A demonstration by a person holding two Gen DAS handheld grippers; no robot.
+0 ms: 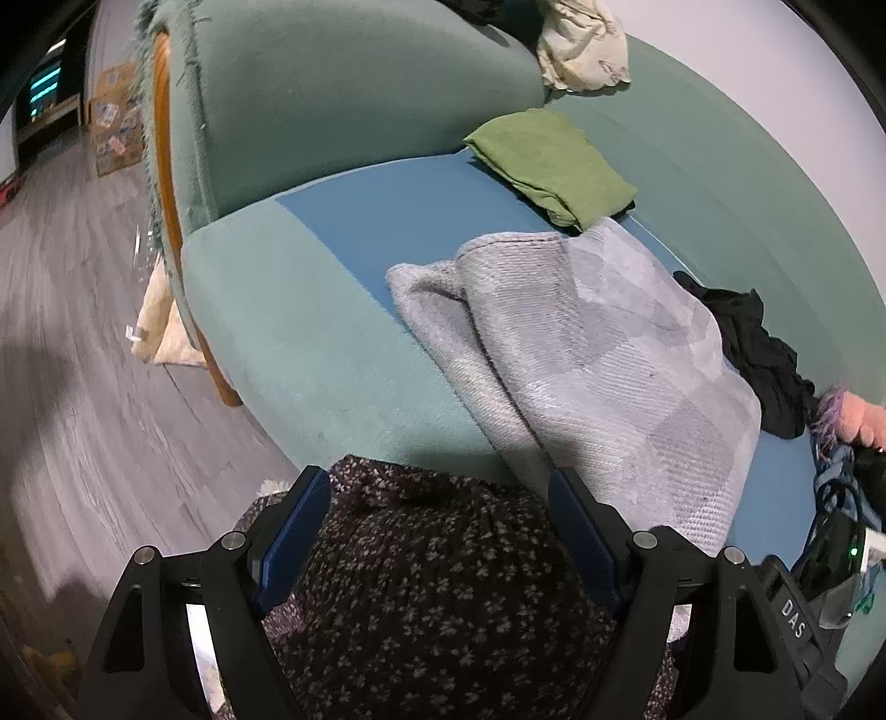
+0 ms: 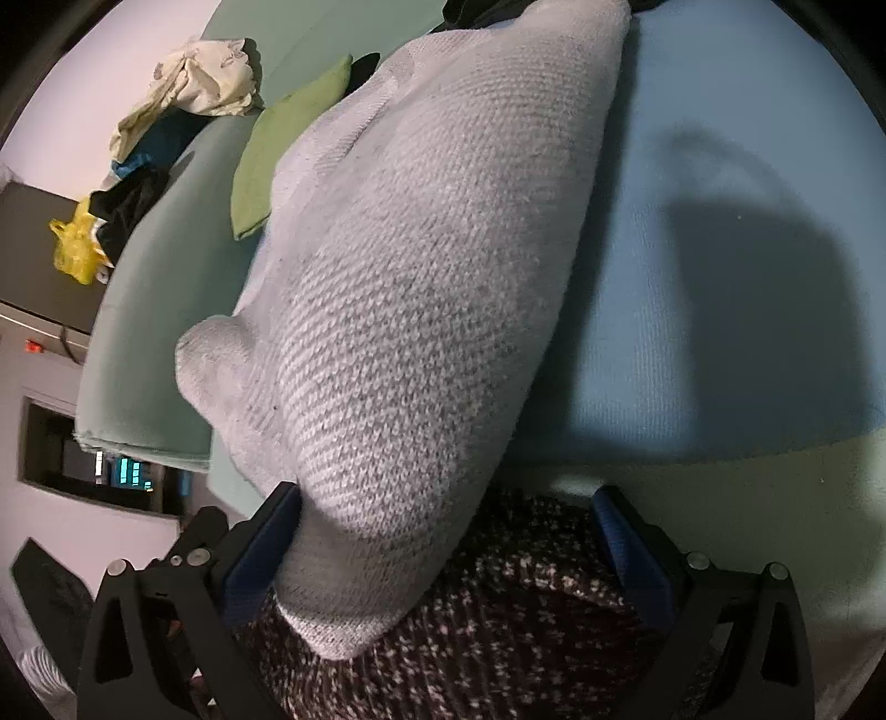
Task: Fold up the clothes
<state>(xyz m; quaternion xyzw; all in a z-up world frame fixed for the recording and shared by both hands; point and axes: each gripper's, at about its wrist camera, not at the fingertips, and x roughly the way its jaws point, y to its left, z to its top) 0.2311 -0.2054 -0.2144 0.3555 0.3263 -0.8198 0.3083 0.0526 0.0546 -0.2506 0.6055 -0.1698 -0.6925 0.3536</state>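
Note:
A grey knit sweater (image 1: 598, 354) lies bunched on the blue sofa seat (image 1: 398, 210). My left gripper (image 1: 440, 526) hangs open near the seat's front edge, left of the sweater, with dark floral fabric (image 1: 432, 598) beneath its fingers. In the right wrist view the sweater (image 2: 421, 277) fills the middle, and its near end hangs down between the wide-apart fingers of my open right gripper (image 2: 448, 531), resting against the left pad (image 2: 266, 543). The same floral fabric (image 2: 526, 609) lies under it. A folded green cloth (image 1: 554, 166) sits behind the sweater.
A cream garment (image 1: 584, 47) is heaped on the sofa back, and a black garment (image 1: 758, 360) lies right of the sweater. A person's hand (image 1: 869, 421) shows at the right edge. Left of the sofa are grey floor (image 1: 72, 332) and a cardboard box (image 1: 116, 122). A yellow bag (image 2: 75, 249) sits beyond the backrest.

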